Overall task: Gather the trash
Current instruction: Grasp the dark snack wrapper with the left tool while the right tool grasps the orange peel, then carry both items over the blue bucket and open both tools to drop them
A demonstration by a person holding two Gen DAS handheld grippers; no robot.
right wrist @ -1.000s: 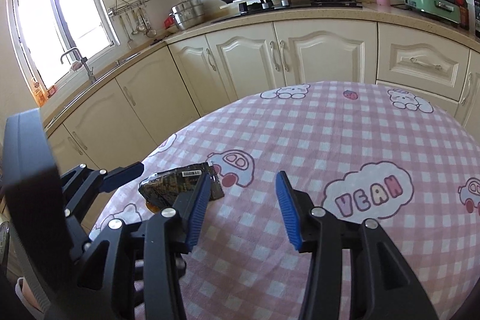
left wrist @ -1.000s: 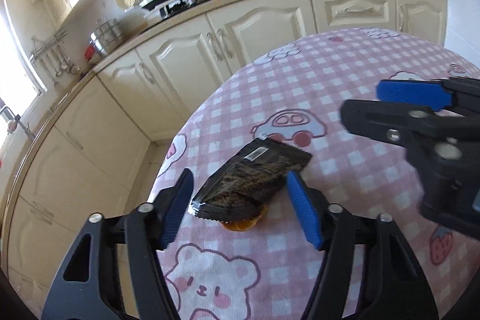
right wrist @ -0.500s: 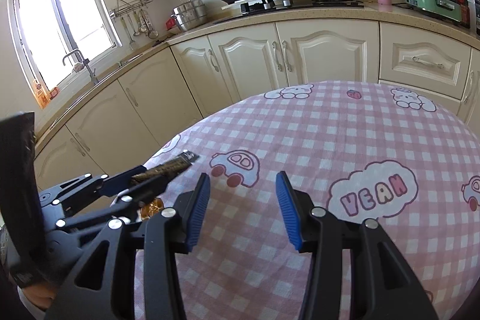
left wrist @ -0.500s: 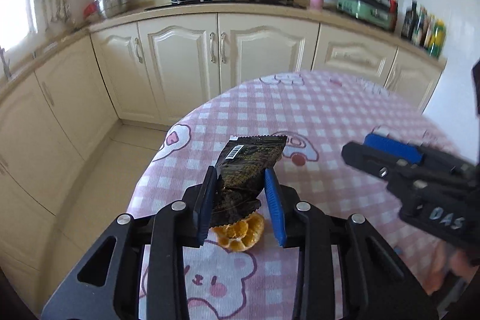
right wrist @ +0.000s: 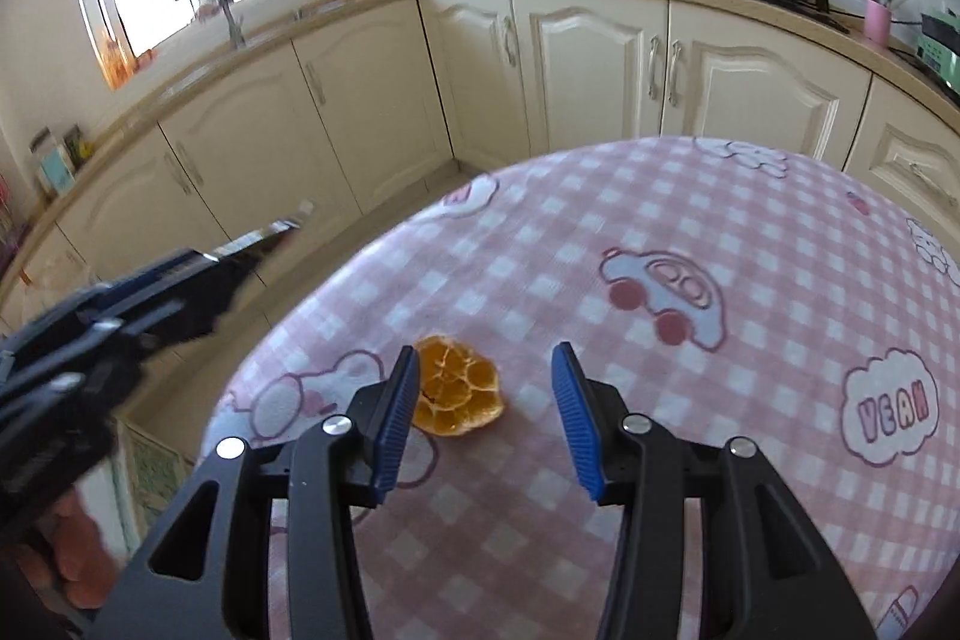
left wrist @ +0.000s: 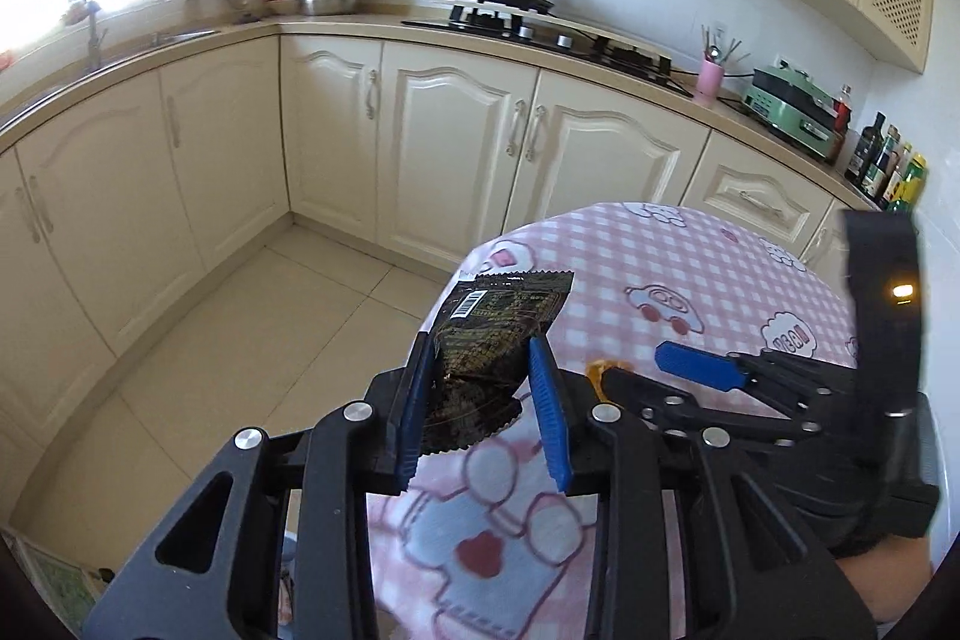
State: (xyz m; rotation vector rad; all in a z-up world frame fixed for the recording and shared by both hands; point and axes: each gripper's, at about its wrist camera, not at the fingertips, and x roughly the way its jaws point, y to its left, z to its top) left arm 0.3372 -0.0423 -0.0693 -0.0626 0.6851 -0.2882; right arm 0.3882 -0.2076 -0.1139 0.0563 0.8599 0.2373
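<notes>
- The left gripper (left wrist: 483,403) is clamped on a dark snack wrapper (left wrist: 489,346), its blue pads pressing both sides of the crumpled lower half — the barcode end sticks up and forward.
- The wrapper is lifted clear of the worktop (left wrist: 690,268), hanging past the edge of the pink checked cloth, with the tiled floor (left wrist: 252,340) behind it.
- The right gripper (right wrist: 486,406) has its fingers apart and holds nothing.
- A dried orange slice (right wrist: 459,385) lies flat on the worktop (right wrist: 690,196) near the cloth's edge — just beside the right gripper's left pad, partly behind it.
- In the left wrist view only a sliver of the slice shows, beside the right gripper (left wrist: 699,373).
</notes>
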